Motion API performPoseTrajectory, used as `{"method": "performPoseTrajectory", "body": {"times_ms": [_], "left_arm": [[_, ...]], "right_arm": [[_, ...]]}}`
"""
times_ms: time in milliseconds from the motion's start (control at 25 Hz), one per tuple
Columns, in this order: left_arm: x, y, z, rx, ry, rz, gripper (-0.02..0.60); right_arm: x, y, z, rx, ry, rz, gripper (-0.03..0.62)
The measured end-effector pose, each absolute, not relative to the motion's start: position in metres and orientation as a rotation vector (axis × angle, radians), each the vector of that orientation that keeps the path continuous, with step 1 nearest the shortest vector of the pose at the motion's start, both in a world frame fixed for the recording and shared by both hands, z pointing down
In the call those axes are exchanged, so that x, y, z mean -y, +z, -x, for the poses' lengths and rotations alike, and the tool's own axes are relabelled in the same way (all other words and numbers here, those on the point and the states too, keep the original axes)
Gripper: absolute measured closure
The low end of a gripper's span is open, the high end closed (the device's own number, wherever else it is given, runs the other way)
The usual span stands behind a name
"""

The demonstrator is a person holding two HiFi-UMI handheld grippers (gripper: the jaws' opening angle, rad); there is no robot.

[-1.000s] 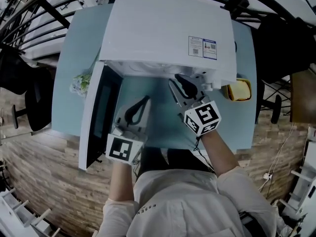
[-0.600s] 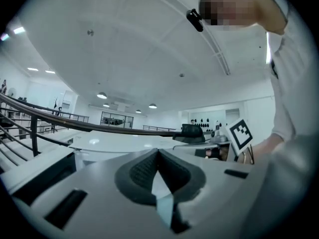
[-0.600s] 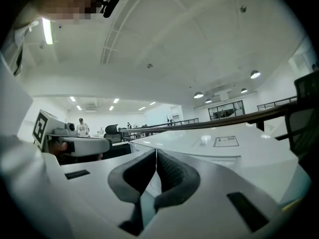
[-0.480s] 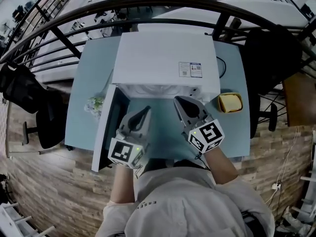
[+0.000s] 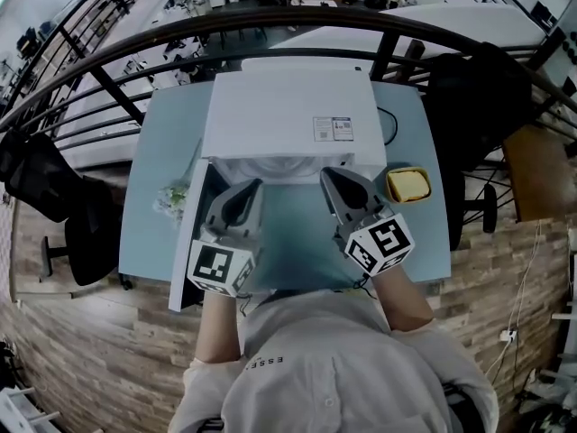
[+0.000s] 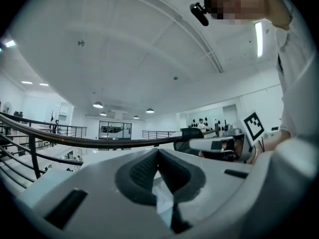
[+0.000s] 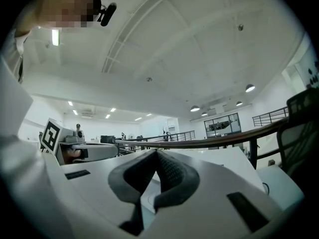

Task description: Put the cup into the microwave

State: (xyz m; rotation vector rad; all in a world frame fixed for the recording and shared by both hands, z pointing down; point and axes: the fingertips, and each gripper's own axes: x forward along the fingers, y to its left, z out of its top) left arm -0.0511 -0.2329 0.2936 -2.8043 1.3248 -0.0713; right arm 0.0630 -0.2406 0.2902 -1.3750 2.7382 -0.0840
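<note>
- Both pairs of jaws were shut tip to tip and empty: your left gripper [image 6: 158, 152] and right gripper [image 7: 157, 153] held nothing.
- No cup showed; I judged it was inside the boxy white microwave [image 5: 288, 115], hidden under its matte top.
- To finish, you'd have swung the open, dark-glazed door [image 5: 192, 237] shut with one slow, flat push.

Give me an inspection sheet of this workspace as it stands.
Surface: pale blue table.
Job's things: white microwave, its door swung open to the left; no cup seen.
Clutter: yellow object right of the microwave; greenish bundle on its left.
Grippers: left gripper and right gripper both shut, empty, in front of the opening.
Cables: black cable beside the microwave.
Surroundings: black railing, black chair, wood floor.
</note>
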Motion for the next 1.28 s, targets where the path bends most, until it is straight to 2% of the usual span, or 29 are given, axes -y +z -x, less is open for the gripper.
{"method": "performPoseTrajectory", "body": {"times_ms": [1280], "left_arm": [[0.232,0.294,0.056,-1.363,-0.174,2.745,0.58]], "right_arm": [[0.241,0.298,-0.059,-2.768,-0.026,1.377,0.579]]}}
